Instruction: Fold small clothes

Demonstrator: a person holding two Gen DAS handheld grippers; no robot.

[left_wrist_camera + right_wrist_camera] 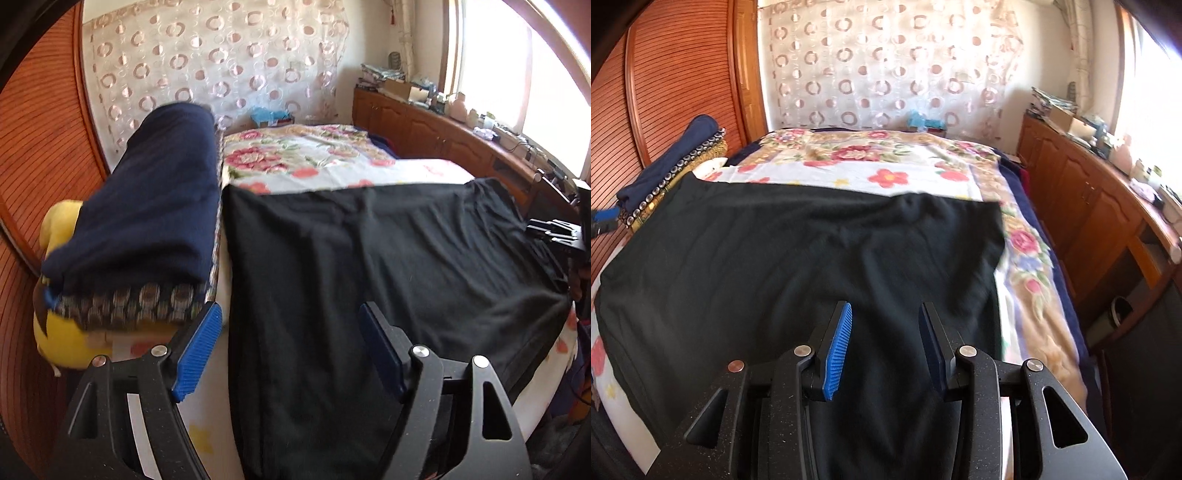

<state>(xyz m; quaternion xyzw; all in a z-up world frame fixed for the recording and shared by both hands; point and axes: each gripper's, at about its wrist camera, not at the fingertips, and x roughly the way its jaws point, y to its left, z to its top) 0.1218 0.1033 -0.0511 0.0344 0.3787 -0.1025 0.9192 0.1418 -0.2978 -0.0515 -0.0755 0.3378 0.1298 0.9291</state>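
Black garment spread flat on a floral bed, both grippers poised empty at its near edge.

Left wrist view: the left gripper (pixel 290 321) has its blue-padded fingers spread wide, holding nothing. The black garment (pixel 369 273) lies straight ahead of and beneath the fingers, running away toward the floral bedspread (pixel 314 155); its left edge sits just inside the left finger, so most of the cloth lies ahead and to the right. A navy folded pile (pixel 155 195) rests ahead to the left, apart from the garment.

Right wrist view: the right gripper (pixel 884 317) also has its fingers parted, narrower, gripping nothing. The garment (pixel 798 266) fills the space ahead and stretches leftward; its right edge lies just right of the fingers. Judged from this, each hand is nearest its own near corner.
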